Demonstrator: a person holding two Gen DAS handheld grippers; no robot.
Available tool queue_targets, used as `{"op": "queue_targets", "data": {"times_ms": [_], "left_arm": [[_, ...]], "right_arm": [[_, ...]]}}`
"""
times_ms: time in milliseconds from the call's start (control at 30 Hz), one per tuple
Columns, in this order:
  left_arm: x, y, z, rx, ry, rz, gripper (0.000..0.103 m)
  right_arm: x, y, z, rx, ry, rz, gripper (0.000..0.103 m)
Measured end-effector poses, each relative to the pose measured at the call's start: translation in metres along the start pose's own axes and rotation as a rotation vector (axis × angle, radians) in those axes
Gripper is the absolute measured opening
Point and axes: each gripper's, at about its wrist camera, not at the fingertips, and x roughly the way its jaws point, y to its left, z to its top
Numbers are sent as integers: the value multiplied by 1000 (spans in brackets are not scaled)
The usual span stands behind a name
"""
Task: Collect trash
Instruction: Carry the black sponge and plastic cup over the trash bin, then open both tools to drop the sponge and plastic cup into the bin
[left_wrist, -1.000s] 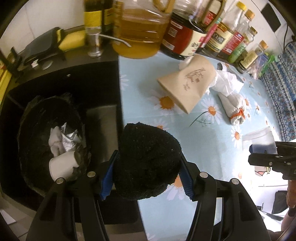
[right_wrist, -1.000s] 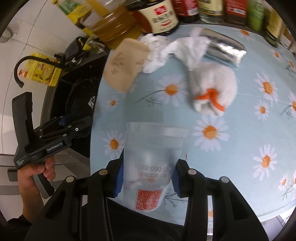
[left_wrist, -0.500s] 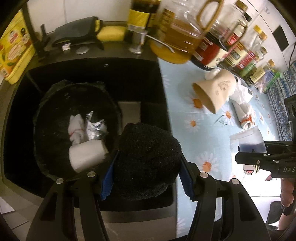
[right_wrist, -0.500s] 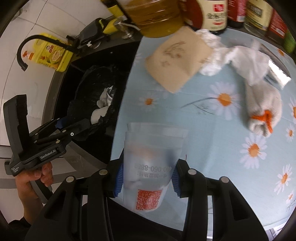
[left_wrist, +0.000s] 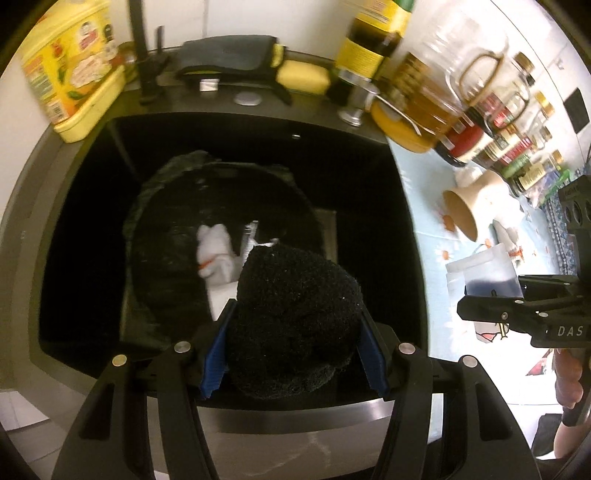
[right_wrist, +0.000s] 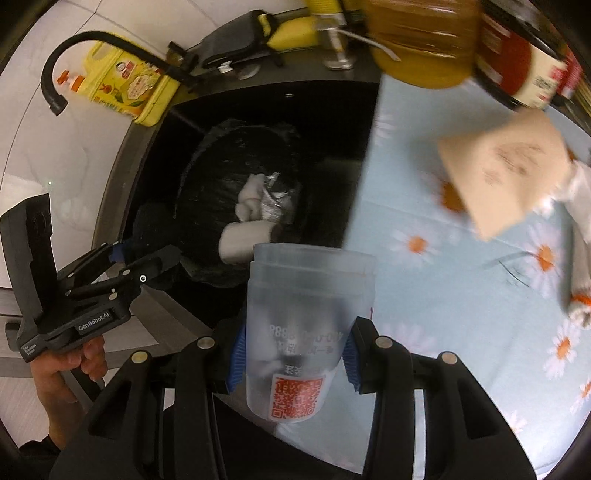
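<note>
Dark sink (left_wrist: 92, 229) fills my left view, with the black-lined bin (left_wrist: 162, 258) standing inside it, white scraps at its bottom. My left gripper (left_wrist: 293, 354) is clamped on a black fuzzy bundle (left_wrist: 295, 321) over the bin's near rim; I'd carry it over the middle before I let go.

From the right view, my right gripper (right_wrist: 293, 356) pinches a clear plastic cup (right_wrist: 306, 321) above the worktop's sink-side edge (right_wrist: 364, 177). That hand should wait, then follow over the bin (right_wrist: 207, 199).

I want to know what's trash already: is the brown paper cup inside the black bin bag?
No, the brown paper cup lies on its side on the daisy tablecloth, outside the black bin bag.
</note>
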Motion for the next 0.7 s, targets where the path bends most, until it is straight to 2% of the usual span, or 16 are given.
{"op": "queue_targets", "data": {"times_ms": [367, 700], "left_arm": [[-7, 48, 4, -35, -2, 1, 58], [-1, 77, 18, -56, 9, -16, 58]], "right_arm": [[31, 58, 40, -61, 17, 12, 43], [49, 82, 71, -81, 36, 5, 44]]}}
